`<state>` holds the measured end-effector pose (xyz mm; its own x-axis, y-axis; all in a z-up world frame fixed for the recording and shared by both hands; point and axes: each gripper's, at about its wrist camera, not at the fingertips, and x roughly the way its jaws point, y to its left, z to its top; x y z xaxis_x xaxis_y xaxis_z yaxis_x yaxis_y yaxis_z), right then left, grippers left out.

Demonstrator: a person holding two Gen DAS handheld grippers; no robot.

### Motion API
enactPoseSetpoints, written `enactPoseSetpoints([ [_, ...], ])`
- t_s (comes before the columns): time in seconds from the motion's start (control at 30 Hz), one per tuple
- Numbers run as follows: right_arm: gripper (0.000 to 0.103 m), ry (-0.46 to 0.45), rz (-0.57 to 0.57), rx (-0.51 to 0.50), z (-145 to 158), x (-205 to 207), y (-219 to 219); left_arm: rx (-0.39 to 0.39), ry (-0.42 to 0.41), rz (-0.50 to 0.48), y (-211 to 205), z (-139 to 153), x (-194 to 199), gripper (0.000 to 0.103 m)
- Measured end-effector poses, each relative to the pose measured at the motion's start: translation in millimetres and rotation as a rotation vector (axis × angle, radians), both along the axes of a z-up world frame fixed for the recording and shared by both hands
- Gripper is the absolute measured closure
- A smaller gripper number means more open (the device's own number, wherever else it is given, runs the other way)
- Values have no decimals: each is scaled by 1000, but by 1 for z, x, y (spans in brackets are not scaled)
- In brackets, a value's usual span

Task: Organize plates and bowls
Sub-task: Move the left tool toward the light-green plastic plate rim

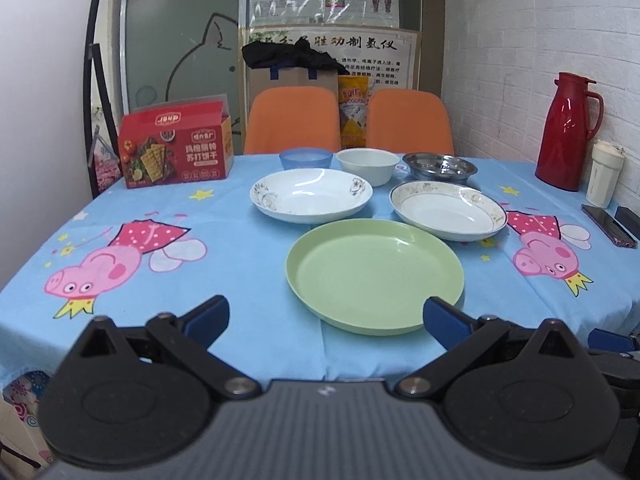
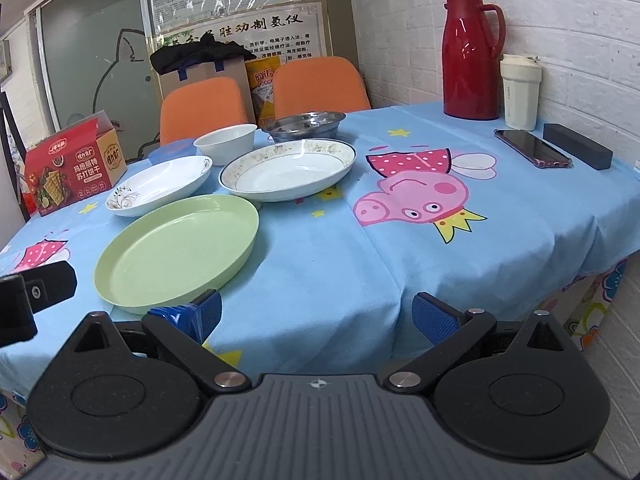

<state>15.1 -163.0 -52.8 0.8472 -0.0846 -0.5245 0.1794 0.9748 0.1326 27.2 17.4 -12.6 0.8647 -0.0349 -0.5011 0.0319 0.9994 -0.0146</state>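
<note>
A green plate [image 1: 374,274] [image 2: 178,248] lies nearest on the blue tablecloth. Behind it lie a white plate with grey flowers [image 1: 310,196] [image 2: 158,186] and a white plate with a gold rim [image 1: 448,210] [image 2: 286,170]. Further back stand a blue bowl [image 1: 306,158], a white bowl [image 1: 368,164] [image 2: 226,142] and a steel bowl [image 1: 440,166] [image 2: 306,124]. My left gripper [image 1: 326,322] is open and empty, just short of the green plate's near edge. My right gripper [image 2: 316,316] is open and empty at the table's front edge, right of the green plate.
A red biscuit box [image 1: 176,146] [image 2: 70,168] stands at the back left. A red thermos [image 1: 570,132] [image 2: 472,54], a cream cup [image 2: 520,90], a phone [image 2: 532,148] and a black case [image 2: 578,146] are by the right wall. Two orange chairs [image 1: 294,120] stand behind the table.
</note>
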Motion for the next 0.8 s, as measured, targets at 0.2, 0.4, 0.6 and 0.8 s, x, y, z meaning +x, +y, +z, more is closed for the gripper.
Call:
enactPoseSetpoints([
  [0.2, 14, 19, -1, 32, 0, 15, -6, -31, 44, 23, 11, -2, 26, 0],
  [0.4, 14, 33, 42, 18, 12, 36, 2, -37, 74, 43, 17, 9, 50, 0],
  [0.6, 14, 63, 76, 17, 21, 62, 3, -64, 165, 2, 29, 9, 85, 0],
  [0.8, 14, 114, 133, 28, 13, 93, 4, -113, 270, -41, 45, -3, 123, 0],
])
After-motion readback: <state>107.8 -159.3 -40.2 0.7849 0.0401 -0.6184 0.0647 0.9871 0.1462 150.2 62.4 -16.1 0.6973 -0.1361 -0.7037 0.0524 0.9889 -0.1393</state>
